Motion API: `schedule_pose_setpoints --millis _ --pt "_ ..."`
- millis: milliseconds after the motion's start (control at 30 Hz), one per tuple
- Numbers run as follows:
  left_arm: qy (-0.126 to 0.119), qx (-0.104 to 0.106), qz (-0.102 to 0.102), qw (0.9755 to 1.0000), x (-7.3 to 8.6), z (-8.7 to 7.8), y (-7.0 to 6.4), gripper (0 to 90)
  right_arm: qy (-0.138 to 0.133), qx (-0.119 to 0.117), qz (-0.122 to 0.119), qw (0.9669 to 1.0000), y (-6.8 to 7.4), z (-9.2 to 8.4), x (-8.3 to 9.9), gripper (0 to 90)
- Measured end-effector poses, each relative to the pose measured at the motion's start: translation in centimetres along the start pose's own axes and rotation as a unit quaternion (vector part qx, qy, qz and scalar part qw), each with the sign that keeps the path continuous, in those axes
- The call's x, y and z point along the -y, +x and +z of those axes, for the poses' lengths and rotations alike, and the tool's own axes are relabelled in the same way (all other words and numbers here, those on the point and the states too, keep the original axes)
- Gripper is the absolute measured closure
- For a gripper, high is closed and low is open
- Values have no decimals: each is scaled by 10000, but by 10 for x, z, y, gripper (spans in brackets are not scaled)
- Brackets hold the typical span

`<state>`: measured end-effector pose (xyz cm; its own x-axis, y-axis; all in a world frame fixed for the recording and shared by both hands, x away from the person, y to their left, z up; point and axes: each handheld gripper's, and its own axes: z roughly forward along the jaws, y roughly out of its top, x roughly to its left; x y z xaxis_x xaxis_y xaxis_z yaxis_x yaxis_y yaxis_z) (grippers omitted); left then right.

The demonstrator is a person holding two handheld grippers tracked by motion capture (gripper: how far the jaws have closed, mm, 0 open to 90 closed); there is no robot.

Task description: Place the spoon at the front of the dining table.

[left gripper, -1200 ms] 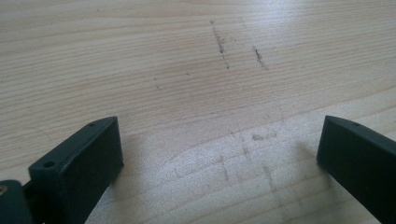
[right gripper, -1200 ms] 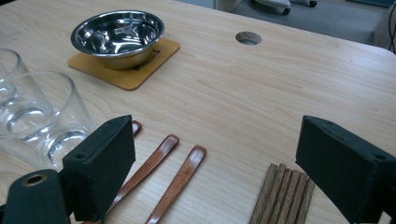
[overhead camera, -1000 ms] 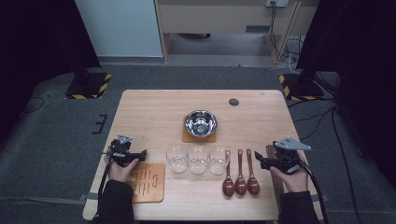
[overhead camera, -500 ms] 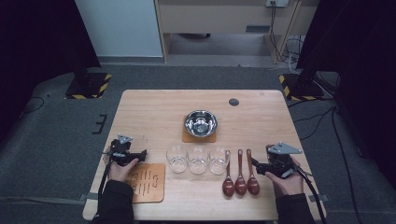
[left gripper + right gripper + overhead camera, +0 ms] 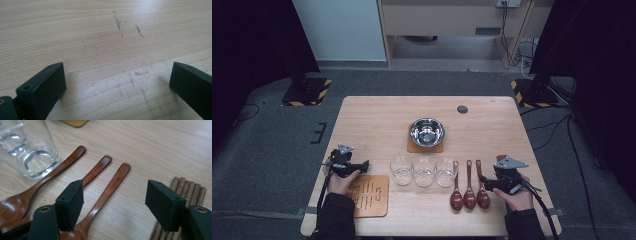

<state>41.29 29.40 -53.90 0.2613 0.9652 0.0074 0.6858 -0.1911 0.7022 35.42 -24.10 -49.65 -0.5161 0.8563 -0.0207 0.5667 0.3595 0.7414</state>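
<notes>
The right gripper (image 5: 486,181) hovered low over the worktop (image 5: 377,120), just right of the three wooden spoons (image 5: 469,192); its jaws, which had just been closing, stood partly open astride the handle of the rightmost spoon (image 5: 107,191), their pads off it. That spoon lay flat, right of the row of three glasses (image 5: 424,171), itself on the near side of the steel bowl (image 5: 427,132). Left of the glasses, the left gripper (image 5: 363,164) was wide open over bare wood, holding nothing.

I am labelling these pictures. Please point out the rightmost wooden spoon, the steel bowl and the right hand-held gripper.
rightmost wooden spoon (image 5: 110,187): right gripper view, middle of its handle.
steel bowl (image 5: 427,131): high view, inside of the bowl.
right hand-held gripper (image 5: 113,202): right gripper view, midway between its open jaws.
</notes>
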Motion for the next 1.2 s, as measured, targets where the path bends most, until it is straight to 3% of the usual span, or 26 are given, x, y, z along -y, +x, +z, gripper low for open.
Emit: schedule_pose_setpoints --millis 300,800,1200 --pt "-10 -9 -7 10000 0 0 0 6 300 -6 -1 9995 4 10 4 368" --pt "-28 -19 -30 10000 0 0 1 16 693 -117 -86 9975 14 25 9 551" --pt "-28 -17 -27 10000 0 0 2 16 766 -147 -77 9969 11 26 10 657"
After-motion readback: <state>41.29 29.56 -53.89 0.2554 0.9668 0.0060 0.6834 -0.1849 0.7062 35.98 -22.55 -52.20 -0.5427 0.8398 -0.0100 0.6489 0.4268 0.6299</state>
